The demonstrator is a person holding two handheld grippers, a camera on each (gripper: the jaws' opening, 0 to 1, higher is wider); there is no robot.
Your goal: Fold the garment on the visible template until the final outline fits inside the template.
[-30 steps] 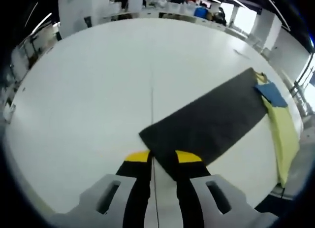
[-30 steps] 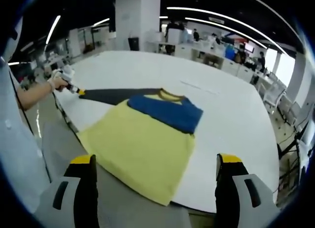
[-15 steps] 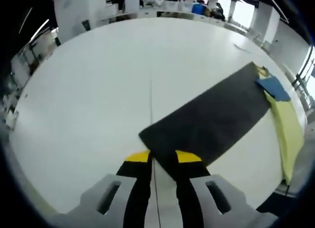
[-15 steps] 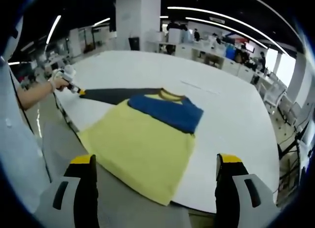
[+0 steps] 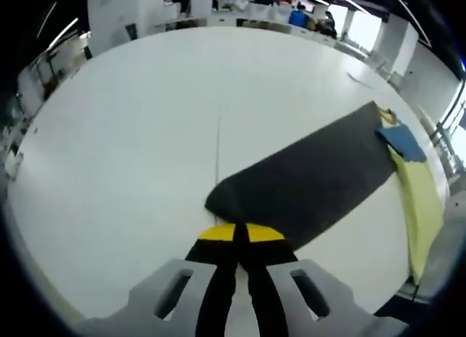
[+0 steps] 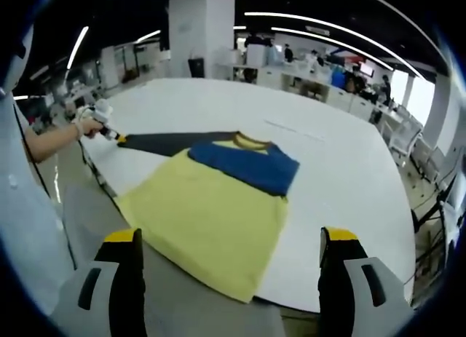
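Looking along my left gripper point(image 5: 239, 234), I see its two black jaws with yellow tips pressed together, pinching the near corner of the dark grey template point(image 5: 309, 180), a long flat sheet lying on the white bench point(image 5: 131, 133). The template stretches away toward the upper right of the left gripper view, where the garment point(image 5: 421, 195) lies, a yellow shirt with a blue panel near its neck end. A thin seam line runs across the bench top straight ahead of the jaws. In the right gripper view, my right gripper point(image 6: 227, 242) hangs wide open with nothing between its jaws, held above the near edge of the bench. Ahead of it the garment point(image 6: 211, 213) lies flat, the yellow body toward me and the blue upper part point(image 6: 247, 166) farther off, with a yellowish collar at the far end. Part of the shirt's near corner hangs past the bench edge. The template point(image 6: 171, 141) shows as a dark strip beyond the shirt, running to the left, where a hand point(image 6: 86, 124) holds the other gripper at the template's corner. An open office with desks, chairs and ceiling lights lies behind. I can read no brand, label or writing on anything.
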